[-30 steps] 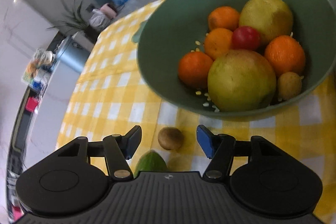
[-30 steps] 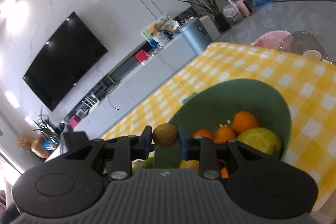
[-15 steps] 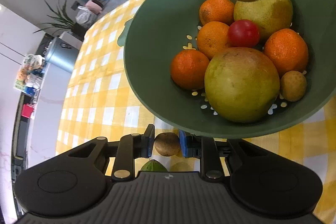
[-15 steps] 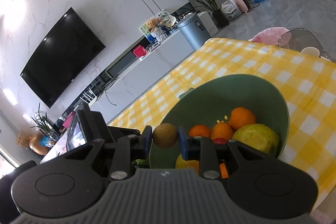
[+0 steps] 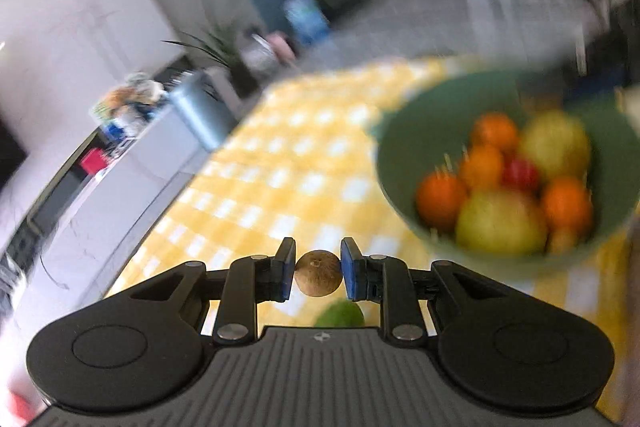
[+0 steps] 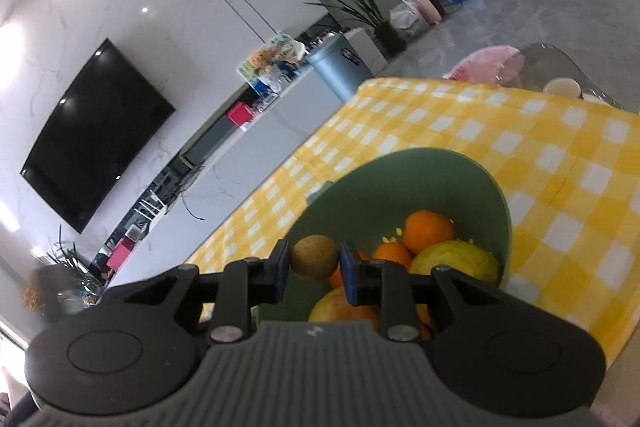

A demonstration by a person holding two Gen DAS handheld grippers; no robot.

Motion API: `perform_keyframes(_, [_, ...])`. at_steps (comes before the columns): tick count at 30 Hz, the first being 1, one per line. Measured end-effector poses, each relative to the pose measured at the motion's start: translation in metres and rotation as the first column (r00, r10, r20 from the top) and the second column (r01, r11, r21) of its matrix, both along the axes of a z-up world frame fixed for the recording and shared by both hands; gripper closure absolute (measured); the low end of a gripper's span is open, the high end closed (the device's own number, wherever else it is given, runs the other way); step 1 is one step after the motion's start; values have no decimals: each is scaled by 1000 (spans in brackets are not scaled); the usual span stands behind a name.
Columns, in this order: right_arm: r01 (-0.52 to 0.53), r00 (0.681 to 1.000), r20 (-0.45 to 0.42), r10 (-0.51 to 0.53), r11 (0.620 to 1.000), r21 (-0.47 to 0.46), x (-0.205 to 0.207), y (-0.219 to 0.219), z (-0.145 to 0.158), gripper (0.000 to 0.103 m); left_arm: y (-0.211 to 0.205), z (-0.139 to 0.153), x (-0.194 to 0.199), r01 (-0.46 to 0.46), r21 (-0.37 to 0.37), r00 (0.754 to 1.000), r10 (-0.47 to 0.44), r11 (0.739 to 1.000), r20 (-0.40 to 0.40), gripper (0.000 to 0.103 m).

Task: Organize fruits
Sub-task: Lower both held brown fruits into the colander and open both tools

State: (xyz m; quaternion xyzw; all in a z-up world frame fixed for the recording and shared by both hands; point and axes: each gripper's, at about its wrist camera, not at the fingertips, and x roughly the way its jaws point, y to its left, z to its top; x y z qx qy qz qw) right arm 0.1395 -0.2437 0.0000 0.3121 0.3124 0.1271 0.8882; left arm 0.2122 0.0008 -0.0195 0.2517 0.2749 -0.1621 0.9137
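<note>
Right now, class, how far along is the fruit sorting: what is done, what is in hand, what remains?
Done: the green bowl already holds several oranges, two large yellow-green fruits and a small red one. In hand: the left gripper grips a small brown fruit, and the right gripper holds another brown fruit above the bowl. Left: dropping both in, plus a green fruit on the checked cloth.

Bowl (image 5: 400, 131) and fruit motion-blurred; green fruit (image 5: 340, 315) half hidden behind gripper body.
</note>
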Motion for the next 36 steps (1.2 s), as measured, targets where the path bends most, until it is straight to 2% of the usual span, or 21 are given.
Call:
perform_keyframes(2, [12, 1000, 2, -12, 1000, 10, -1, -2, 0, 79, 7, 14, -6, -40, -117, 999, 43, 992, 25, 76])
perform_keyframes(4, [40, 999, 13, -40, 999, 8, -2, -5, 2, 79, 10, 28, -13, -50, -231, 998, 58, 972, 30, 76])
perform_keyframes(6, [79, 997, 19, -79, 997, 17, -4, -10, 2, 79, 9, 38, -16, -63, -335, 997, 71, 940, 12, 76])
perform_keyframes(8, [105, 994, 26, -106, 994, 35, -4, -15, 3, 79, 9, 44, -20, -95, -430, 995, 103, 898, -5, 76])
perform_keyframes(10, [128, 991, 41, -129, 991, 42, -6, -19, 3, 79, 9, 48, -29, -119, -540, 992, 123, 833, -28, 76])
perform_keyframes(13, [149, 986, 67, -153, 988, 49, -7, -24, 3, 79, 9, 49, -42, -134, -699, 990, 121, 702, -68, 76])
perform_keyframes(15, [157, 985, 68, -161, 985, 66, -6, -28, 2, 79, 11, 44, -52, -104, -776, 994, 95, 622, -57, 76])
perform_keyframes(16, [155, 985, 66, -161, 985, 76, -5, -29, 0, 79, 12, 42, -54, -95, -797, 995, 79, 596, -59, 76])
perform_keyframes(17, [156, 985, 63, -161, 984, 85, -4, -31, -1, 79, 12, 38, -55, -88, -809, 996, 62, 582, -64, 76])
perform_keyframes(20, [156, 986, 40, -163, 980, 126, -2, -35, -5, 79, 14, 30, -60, -75, -820, 997, 61, 568, -49, 76])
perform_keyframes(24, [146, 989, 12, -150, 979, 144, 5, -31, -10, 79, 23, 12, -50, -110, -871, 994, 49, 479, -99, 76])
perform_keyframes(28, [143, 990, -1, -144, 979, 148, 11, -28, -12, 79, 24, 4, -47, -110, -888, 994, 40, 447, -103, 76])
perform_keyframes(30, [136, 991, -9, -136, 981, 141, 13, -26, -13, 79, 22, 3, -47, -100, -889, 994, 4, 446, -110, 76])
perform_keyframes(33, [143, 990, -18, -142, 980, 139, 12, -26, -13, 79, 19, 5, -50, -87, -880, 995, 7, 466, -95, 76])
perform_keyframes(36, [150, 989, -17, -149, 979, 141, 10, -28, -14, 79, 17, 5, -50, -87, -885, 994, -19, 458, -108, 76])
